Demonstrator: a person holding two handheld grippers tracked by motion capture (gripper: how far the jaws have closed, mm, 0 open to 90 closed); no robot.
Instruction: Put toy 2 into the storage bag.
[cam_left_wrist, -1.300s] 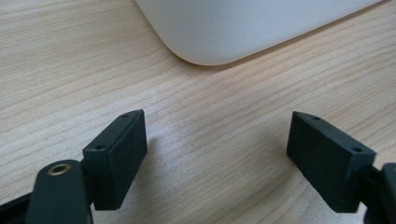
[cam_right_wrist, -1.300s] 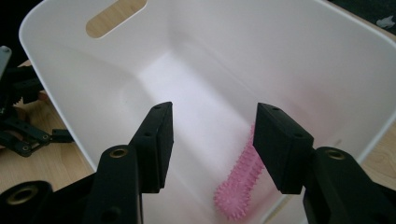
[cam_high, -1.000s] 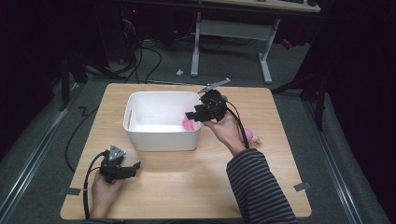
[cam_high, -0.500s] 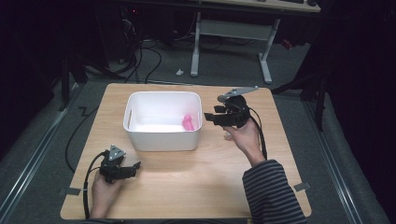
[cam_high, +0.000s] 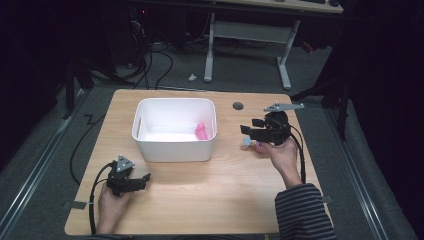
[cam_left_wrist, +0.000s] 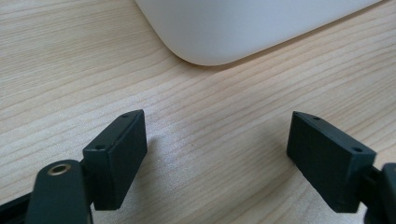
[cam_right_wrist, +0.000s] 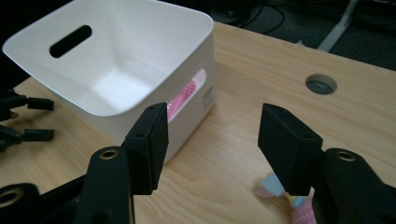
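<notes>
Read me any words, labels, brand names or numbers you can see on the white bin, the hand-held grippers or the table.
No text can be read anywhere.
White bin: a small mark on its outer wall beside the handle slot, too small and blurred to read.
Left hand-held gripper and right hand-held gripper: plain black, no lettering.
Table: bare wood grain, no labels.

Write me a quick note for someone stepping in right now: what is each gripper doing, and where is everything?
Left gripper: open, empty, low over the table in front of the white bin.
Right gripper: jaws just been opening, nothing between them, right of the bin.
Done: one pink item lies inside the bin, by its right wall.
Left: small pink and blue pieces lie on the table under the right gripper; probably they go in next.
</notes>
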